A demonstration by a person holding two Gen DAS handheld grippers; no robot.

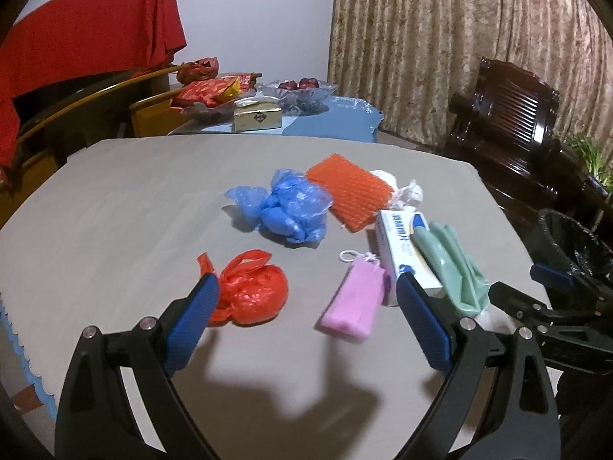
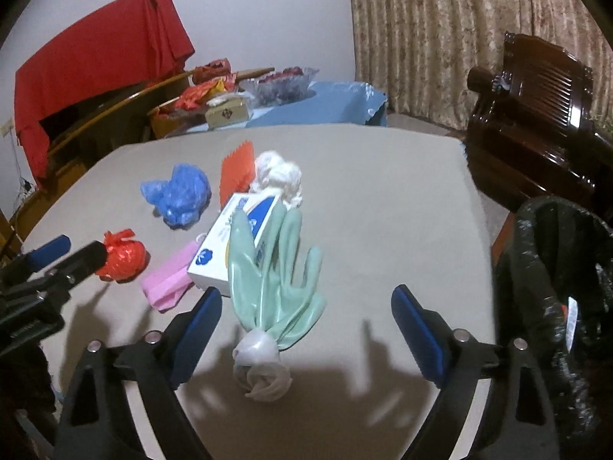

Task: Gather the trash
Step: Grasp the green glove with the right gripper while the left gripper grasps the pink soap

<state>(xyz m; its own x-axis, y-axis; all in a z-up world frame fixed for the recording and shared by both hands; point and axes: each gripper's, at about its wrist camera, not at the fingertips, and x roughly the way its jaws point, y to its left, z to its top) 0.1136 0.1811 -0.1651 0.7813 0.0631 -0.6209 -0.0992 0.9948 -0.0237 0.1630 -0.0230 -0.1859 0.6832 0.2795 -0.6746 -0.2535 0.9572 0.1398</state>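
Trash lies scattered on the grey table (image 1: 115,211). My left gripper (image 1: 306,287) hovers open over its near part, with the knotted red bag (image 1: 249,293) against its left finger and the pink pouch (image 1: 352,303) inside its right finger. Beyond lie a blue plastic bag (image 1: 287,211), an orange ridged sheet (image 1: 350,193), a white crumpled wad (image 1: 406,191) and a white-and-blue box (image 1: 402,245). My right gripper (image 2: 306,297) is open, and the green rubber glove (image 2: 276,268) lies between its fingers, untouched by the pads. A black-lined bin (image 2: 555,268) stands at the right.
Behind the table a blue-covered side table (image 1: 329,122) carries a glass fruit bowl (image 1: 302,90), a gold tissue box (image 1: 258,115) and red snack packets (image 1: 207,90). A dark wooden chair (image 2: 536,122) stands at the right by the curtain. A red cloth (image 1: 88,34) hangs at the back left.
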